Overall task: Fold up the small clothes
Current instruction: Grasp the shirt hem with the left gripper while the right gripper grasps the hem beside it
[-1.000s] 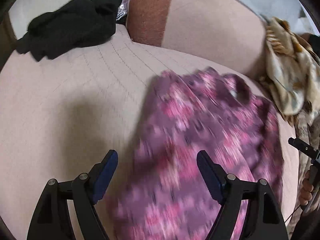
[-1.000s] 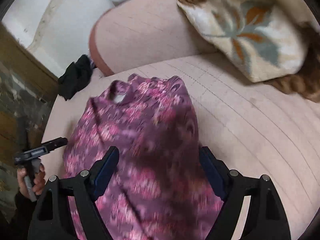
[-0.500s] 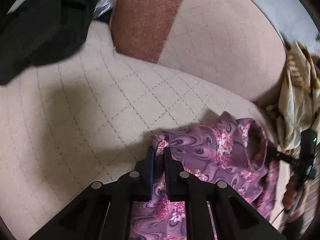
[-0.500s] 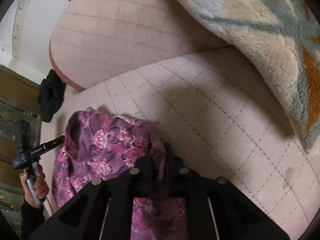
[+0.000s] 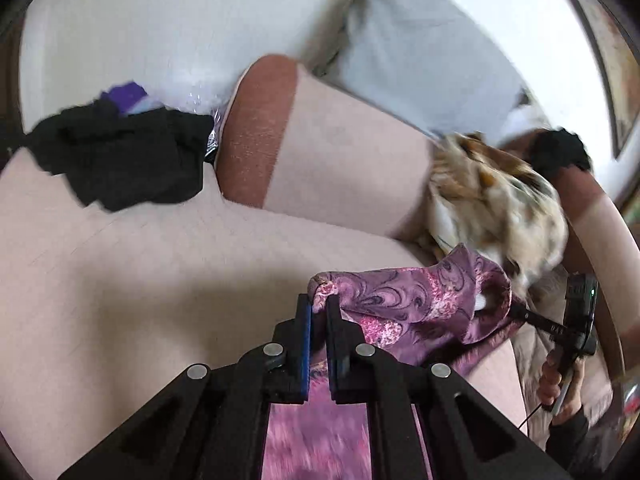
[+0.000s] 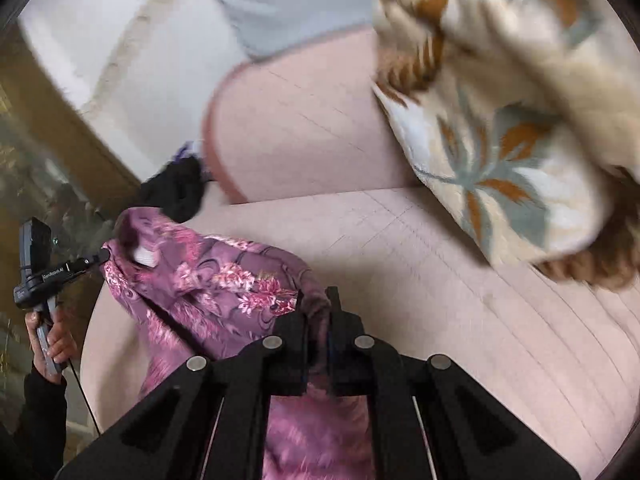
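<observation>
A small purple garment with pink flowers (image 5: pixel 416 304) hangs stretched between my two grippers, lifted off the pink quilted sofa seat (image 5: pixel 140 280). My left gripper (image 5: pixel 319 308) is shut on one top corner of it. My right gripper (image 6: pixel 319 312) is shut on the other top corner; the garment (image 6: pixel 224 276) spreads to its left with the neck opening at the far side. The lower part of the cloth drops out of sight under the grippers. Each gripper shows in the other's view, held by a hand (image 5: pixel 560 376) (image 6: pixel 52 336).
A black garment (image 5: pixel 120 160) lies at the back left of the seat (image 6: pixel 176 192). A cream leaf-patterned blanket (image 6: pixel 512 140) lies at the right (image 5: pixel 488 208). The sofa backrest (image 5: pixel 340 168) rises behind, with a brown band.
Both grippers closed on the garment's top corners while it lay on the seat, then lifted it. The views tilted up and the garment now hangs above the cushion.
</observation>
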